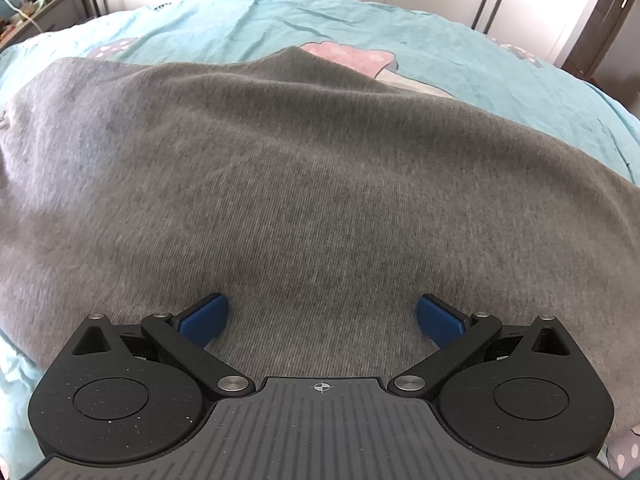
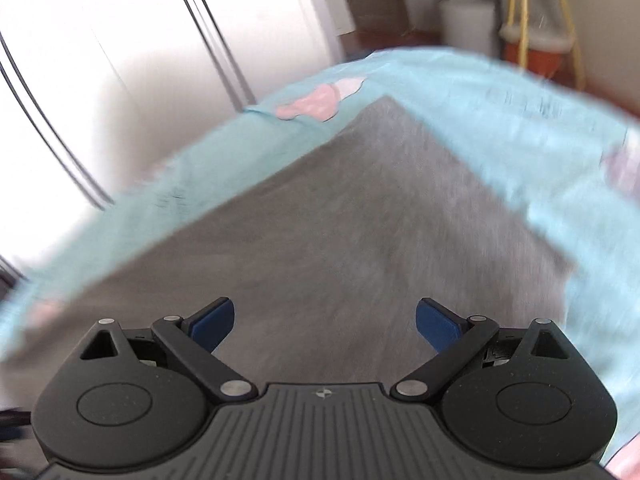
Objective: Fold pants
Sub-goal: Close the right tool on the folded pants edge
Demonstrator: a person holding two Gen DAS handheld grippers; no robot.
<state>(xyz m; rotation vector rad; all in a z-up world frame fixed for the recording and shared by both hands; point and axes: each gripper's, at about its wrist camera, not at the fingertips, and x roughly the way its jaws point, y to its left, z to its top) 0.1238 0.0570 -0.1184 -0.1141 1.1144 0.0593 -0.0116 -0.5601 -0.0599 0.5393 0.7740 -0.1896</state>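
The grey pants point(image 1: 304, 168) lie spread flat on a light blue bed sheet point(image 1: 248, 24) and fill most of the left wrist view. My left gripper point(image 1: 322, 316) is open and empty, its blue pads wide apart just above the grey cloth. In the right wrist view the pants point(image 2: 360, 216) show as a grey shape with a corner pointing away. My right gripper point(image 2: 325, 320) is open and empty over the near part of the cloth. That view is blurred by motion.
The sheet point(image 2: 460, 92) has pink and white prints point(image 1: 348, 54). White wardrobe doors point(image 2: 120, 40) stand behind the bed. A desk with clutter point(image 1: 36, 4) is at the far left. A white container point(image 2: 466, 16) and a yellow-legged stand point(image 2: 536, 40) are beyond the bed.
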